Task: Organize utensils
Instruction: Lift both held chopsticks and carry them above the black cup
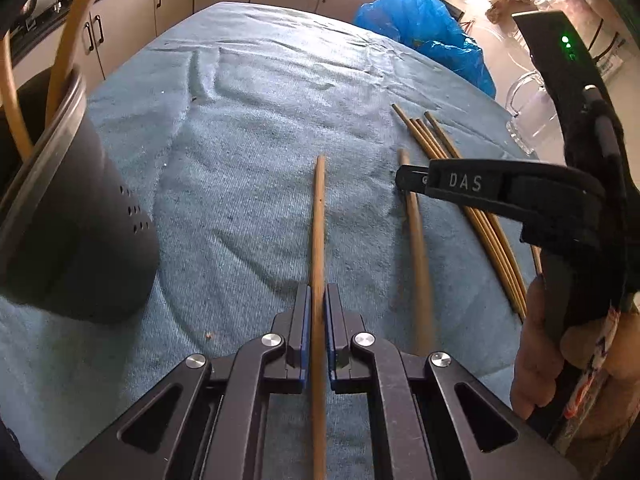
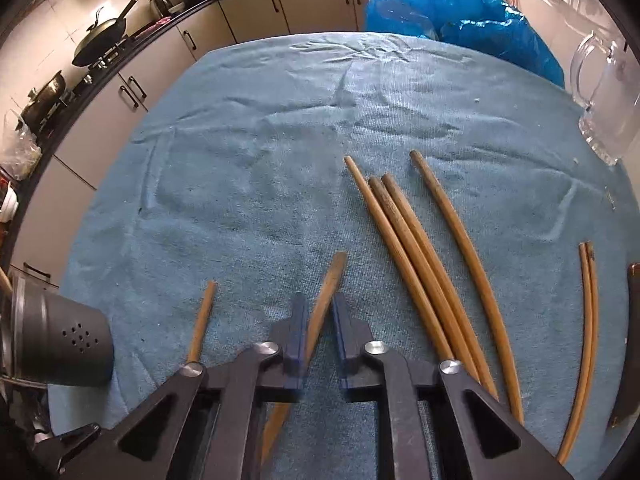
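Observation:
Several brown wooden chopsticks lie on a blue towel (image 1: 248, 128). My left gripper (image 1: 318, 300) has its blue pads close around one chopstick (image 1: 319, 216), which runs straight between them. My right gripper (image 2: 320, 312) straddles another chopstick (image 2: 330, 280) with a wider gap; its pads do not clearly touch it. The right gripper also shows in the left wrist view (image 1: 404, 180), over the second chopstick (image 1: 416, 248). A bundle of several chopsticks (image 2: 416, 248) lies to the right. A dark perforated utensil holder (image 1: 76, 232) stands at the left with chopsticks in it.
A blue plastic bag (image 2: 456, 8) sits at the towel's far edge. A clear glass mug (image 2: 604, 100) stands at the right. Two more chopsticks (image 2: 588, 320) lie at the far right. Kitchen cabinets and a counter with pans run behind.

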Tool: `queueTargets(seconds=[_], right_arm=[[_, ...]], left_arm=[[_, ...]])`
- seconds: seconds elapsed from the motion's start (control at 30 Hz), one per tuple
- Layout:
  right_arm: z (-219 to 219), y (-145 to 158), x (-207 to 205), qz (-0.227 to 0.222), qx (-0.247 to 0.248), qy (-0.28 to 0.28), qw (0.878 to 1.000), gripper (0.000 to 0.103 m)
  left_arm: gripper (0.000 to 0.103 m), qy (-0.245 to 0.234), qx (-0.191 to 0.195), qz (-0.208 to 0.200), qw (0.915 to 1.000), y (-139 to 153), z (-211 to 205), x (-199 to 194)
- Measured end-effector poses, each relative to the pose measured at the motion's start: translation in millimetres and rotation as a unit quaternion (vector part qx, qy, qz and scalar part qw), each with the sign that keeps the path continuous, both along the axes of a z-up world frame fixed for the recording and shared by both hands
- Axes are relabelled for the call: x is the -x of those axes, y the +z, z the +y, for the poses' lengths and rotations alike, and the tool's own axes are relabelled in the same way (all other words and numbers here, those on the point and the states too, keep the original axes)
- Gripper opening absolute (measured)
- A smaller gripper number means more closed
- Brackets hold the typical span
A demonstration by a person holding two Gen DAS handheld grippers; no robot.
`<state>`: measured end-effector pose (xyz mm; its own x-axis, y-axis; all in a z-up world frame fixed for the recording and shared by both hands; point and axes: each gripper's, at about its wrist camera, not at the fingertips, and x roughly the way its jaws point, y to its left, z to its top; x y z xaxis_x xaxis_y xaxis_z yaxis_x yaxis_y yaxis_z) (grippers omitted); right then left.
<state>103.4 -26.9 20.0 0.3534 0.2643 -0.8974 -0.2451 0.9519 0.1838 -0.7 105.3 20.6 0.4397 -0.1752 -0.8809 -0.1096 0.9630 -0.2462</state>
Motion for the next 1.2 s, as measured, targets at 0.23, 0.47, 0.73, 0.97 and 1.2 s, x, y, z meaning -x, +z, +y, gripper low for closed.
queueTargets(seconds=[0.23, 0.47, 0.73, 0.97, 1.2], right_arm=[[-33, 37, 30, -0.055, -0.068, -0.012, 0.996, 0.007], [-63, 99, 87, -0.145, -0.105, -0.019, 0.984, 0.007], [-54, 177, 132, -0.249, -0.14, -0.019, 0.958, 0.007], [-18, 240, 146, -0.304, -0.174, 0.015, 0.937, 0.007], [41, 260, 127, -0.307, -0.212, 0.043, 0.927, 0.008]], left_arm=[[0.006, -0.019, 0.048, -0.052, 0.9973, 30, 2, 35], [0.006, -0.041, 0.07, -0.144, 0.9863, 86, 5, 90], [0.006, -0.018, 0.068, -0.269, 0.9605, 167, 32, 136], [0.006, 0.049, 0.016, -0.361, 0.931, 219, 74, 124], [0.006, 0.101, -0.047, -0.414, 0.9037, 231, 107, 84]])
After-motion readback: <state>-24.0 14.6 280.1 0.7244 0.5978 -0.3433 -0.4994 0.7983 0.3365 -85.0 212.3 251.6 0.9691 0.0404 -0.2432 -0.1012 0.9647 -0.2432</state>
